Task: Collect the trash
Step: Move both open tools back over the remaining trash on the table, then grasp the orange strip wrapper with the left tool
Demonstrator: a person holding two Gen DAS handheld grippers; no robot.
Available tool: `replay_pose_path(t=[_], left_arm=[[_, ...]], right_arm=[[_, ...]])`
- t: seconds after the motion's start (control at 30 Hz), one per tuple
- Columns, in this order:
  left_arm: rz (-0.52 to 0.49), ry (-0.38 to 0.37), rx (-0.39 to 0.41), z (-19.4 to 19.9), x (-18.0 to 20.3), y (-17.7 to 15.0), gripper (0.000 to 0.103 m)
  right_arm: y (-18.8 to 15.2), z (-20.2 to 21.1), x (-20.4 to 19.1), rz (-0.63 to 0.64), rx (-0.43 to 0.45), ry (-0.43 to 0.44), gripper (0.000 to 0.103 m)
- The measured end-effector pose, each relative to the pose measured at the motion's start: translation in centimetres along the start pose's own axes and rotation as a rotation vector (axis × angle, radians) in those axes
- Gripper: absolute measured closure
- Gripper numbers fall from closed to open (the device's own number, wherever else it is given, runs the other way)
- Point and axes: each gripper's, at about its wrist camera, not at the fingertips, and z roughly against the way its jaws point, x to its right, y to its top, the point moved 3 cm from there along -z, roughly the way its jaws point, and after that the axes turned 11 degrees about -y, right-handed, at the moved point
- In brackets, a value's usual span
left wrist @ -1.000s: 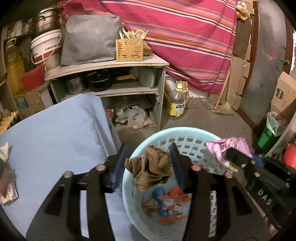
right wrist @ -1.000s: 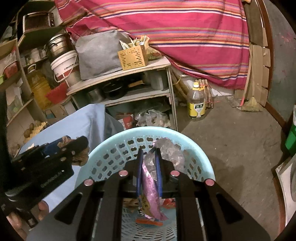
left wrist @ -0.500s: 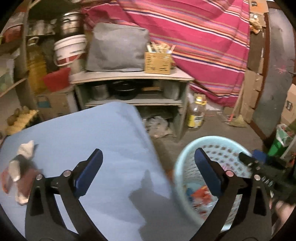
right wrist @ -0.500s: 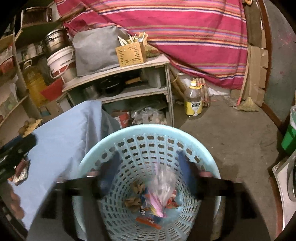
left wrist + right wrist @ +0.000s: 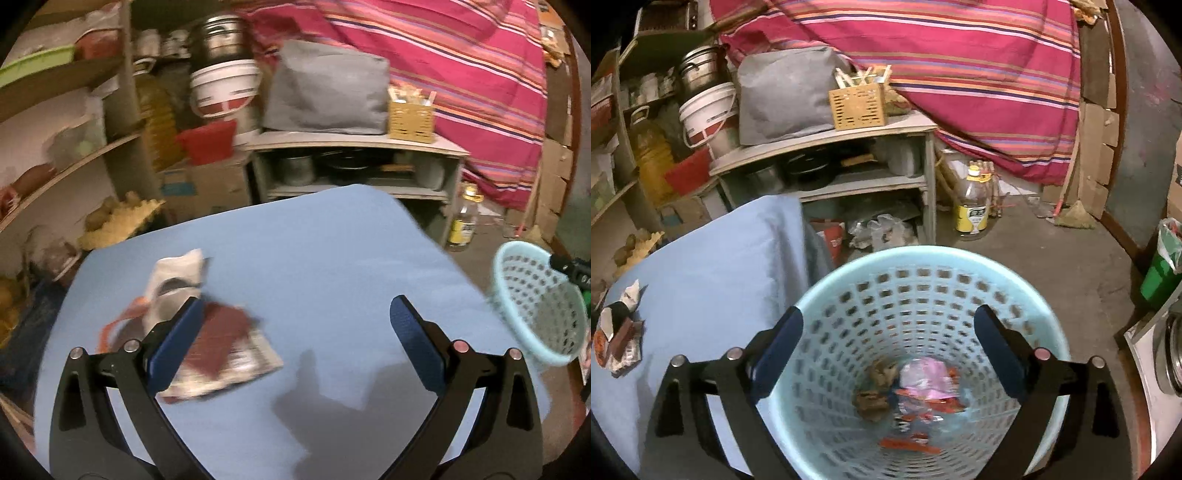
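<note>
My left gripper (image 5: 297, 317) is open and empty above the blue-covered table (image 5: 314, 251). A pile of wrappers lies by its left finger: a white crumpled packet (image 5: 173, 280) and a dark red and white packet (image 5: 221, 350). The pile also shows in the right wrist view (image 5: 617, 339) at the far left. My right gripper (image 5: 888, 325) is open and empty above the light blue basket (image 5: 849, 280), which holds a pink wrapper (image 5: 927, 376), brown crumpled paper (image 5: 871, 398) and red wrappers. The basket also shows at the right edge of the left wrist view (image 5: 535, 295).
A grey shelf unit (image 5: 827, 147) with pots, a grey bag and a wooden box stands behind the table. An oil bottle (image 5: 973, 206) stands on the floor. A green bin (image 5: 1161, 269) is at the right. Shelves with clutter (image 5: 74, 166) are on the left.
Both grippers have opened and dropped their trash into the basket. My left gripper has swung left from the basket to over the table, near the wrapper pile.
</note>
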Motion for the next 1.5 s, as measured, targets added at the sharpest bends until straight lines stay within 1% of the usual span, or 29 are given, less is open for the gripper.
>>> replay_pose_path(t=[0.1,0.13,0.2,0.27,0.3,0.37,0.43,0.53,0.6,0.67,0.73,0.8,0.87,0.93,1.0,1.13,1.2,1.23,1.27,1.3,1.33,1.37,1.4,1.5], left_arm=[[-0.018,0.086,0.014,0.5,-3.5,-0.3,0.005],[-0.025,0.115,0.020,0.8,-4.8,-0.4,0.005],[-0.020,0.135,0.026,1.2,-6.6,-0.8,0.005],[0.019,0.136,0.024,1.3,-9.1,-1.4,0.005],[0.033,0.132,0.023,1.2,-9.7,-1.5,0.005],[0.083,0.110,0.016,1.1,-11.6,-2.1,0.005],[0.111,0.099,0.006,1.0,-13.2,-2.6,0.005],[0.113,0.134,-0.005,0.7,-15.2,-3.3,0.005],[0.135,0.132,-0.017,0.4,-16.9,-3.8,0.005],[0.154,0.132,-0.029,0.2,-18.2,-4.5,0.005],[0.160,0.136,-0.044,-0.2,-19.6,-5.1,0.005],[0.168,0.157,-0.053,-0.4,-20.8,-5.6,0.005],[0.180,0.149,-0.059,-0.4,-21.8,-6.0,0.005],[0.194,0.129,-0.059,-0.5,-22.5,-6.4,0.005],[0.187,0.120,-0.073,-0.7,-22.8,-6.7,0.005],[0.161,0.131,-0.096,-1.5,-23.2,-7.3,0.006],[0.161,0.121,-0.097,-1.7,-23.5,-7.4,0.013],[0.164,0.115,-0.109,-2.0,-23.8,-7.5,0.015],[0.165,0.113,-0.120,-2.2,-24.0,-7.5,0.023],[0.164,0.113,-0.129,-2.4,-24.2,-7.6,0.041],[0.165,0.108,-0.142,-2.7,-24.5,-7.7,0.050],[0.173,0.096,-0.153,-2.9,-24.8,-7.8,0.062],[0.181,0.084,-0.158,-3.1,-25.0,-7.8,0.069],[0.174,0.086,-0.160,-3.2,-25.5,-7.8,0.081]], right_arm=[[0.1,0.9,-2.6,0.005,0.017,0.008,0.005],[0.1,1.2,-3.3,0.005,0.023,0.005,0.005],[0.1,1.8,-5.4,0.010,0.028,0.010,0.005],[0.0,2.3,-7.5,0.020,0.035,0.015,0.005],[-0.2,2.4,-8.7,0.030,0.039,0.013,0.005],[-0.4,2.8,-10.9,0.059,0.056,0.016,0.005],[-0.9,3.3,-13.1,0.105,0.082,0.002,0.005],[-2.3,3.9,-17.4,0.230,0.094,-0.018,0.005],[-3.1,4.2,-19.5,0.295,0.093,-0.029,0.005],[-3.9,4.7,-21.6,0.355,0.099,-0.018,0.005],[-4.7,5.0,-23.2,0.379,0.086,0.012,0.005],[-5.2,5.2,-24.2,0.385,0.075,0.034,0.005],[-5.7,5.4,-25.3,0.399,0.069,0.045,0.005],[-6.1,5.5,-26.3,0.410,0.069,0.036,0.005],[-6.3,5.6,-26.9,0.409,0.063,0.044,0.005],[-7.0,5.6,-28.5,0.406,0.024,0.110,0.005],[-7.5,5.7,-29.5,0.423,0.021,0.115,0.005],[-7.7,5.7,-30.0,0.437,0.023,0.110,0.005],[-7.9,5.7,-30.4,0.445,0.024,0.109,0.005],[-8.1,5.8,-30.9,0.453,0.024,0.110,0.005],[-8.2,5.8,-31.1,0.456,0.024,0.110,0.005],[-8.3,6.0,-31.4,0.458,0.025,0.110,0.005],[-8.2,6.0,-31.6,0.461,0.025,0.111,0.005],[-8.2,6.5,-32.7,0.474,0.031,0.127,0.005]])
